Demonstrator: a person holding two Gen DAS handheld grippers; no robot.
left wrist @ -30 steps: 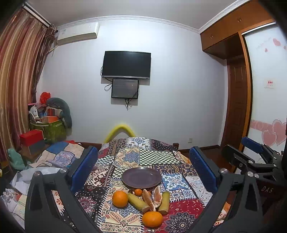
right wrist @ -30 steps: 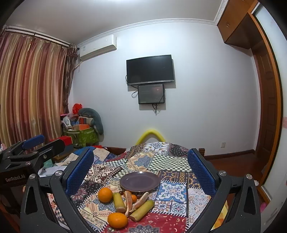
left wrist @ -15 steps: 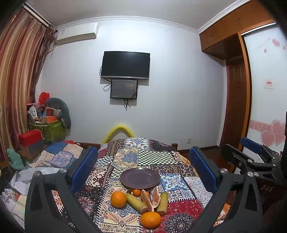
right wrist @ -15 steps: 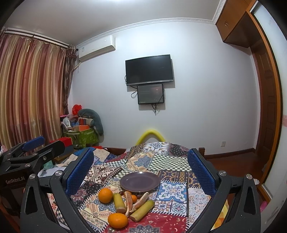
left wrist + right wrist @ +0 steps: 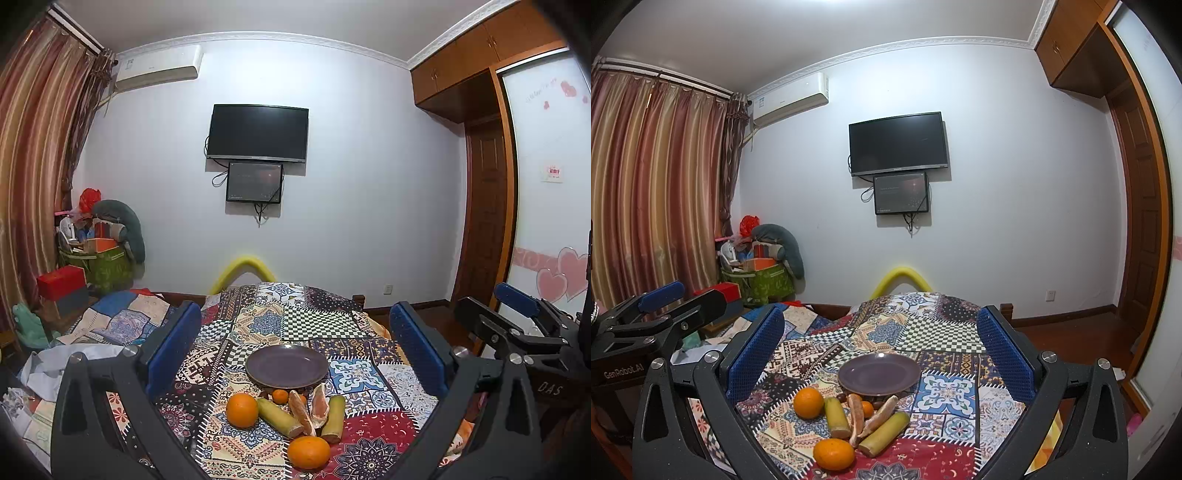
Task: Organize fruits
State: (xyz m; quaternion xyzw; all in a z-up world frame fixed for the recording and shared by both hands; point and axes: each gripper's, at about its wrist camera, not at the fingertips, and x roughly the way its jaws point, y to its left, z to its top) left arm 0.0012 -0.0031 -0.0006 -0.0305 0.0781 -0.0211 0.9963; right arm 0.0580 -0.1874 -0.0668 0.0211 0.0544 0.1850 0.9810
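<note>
A: Since the patchwork cloth [image 5: 325, 325] is soft, where's everything?
B: Plate [image 5: 287, 366] mid-cloth, bare; fruit just in front. Both claws spread wide, holding nothing: left gripper [image 5: 295, 354], right gripper [image 5: 880, 354].
A: First grab?
B: I'd take the near orange [image 5: 833, 453], straddling it squarely, since it may roll. Leave the peeled segments [image 5: 309, 404] and the tiny mandarin [image 5: 280, 396] till last.

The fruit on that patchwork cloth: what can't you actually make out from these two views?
- Dark small items at the plate edge, right wrist view: too small to identify.
- Small orange fruit, left wrist view: partly hidden behind the peeled segments.
- Tablecloth near edge, both views: cut off by the gripper frames.
- Lower wall screen: content too dim.
</note>
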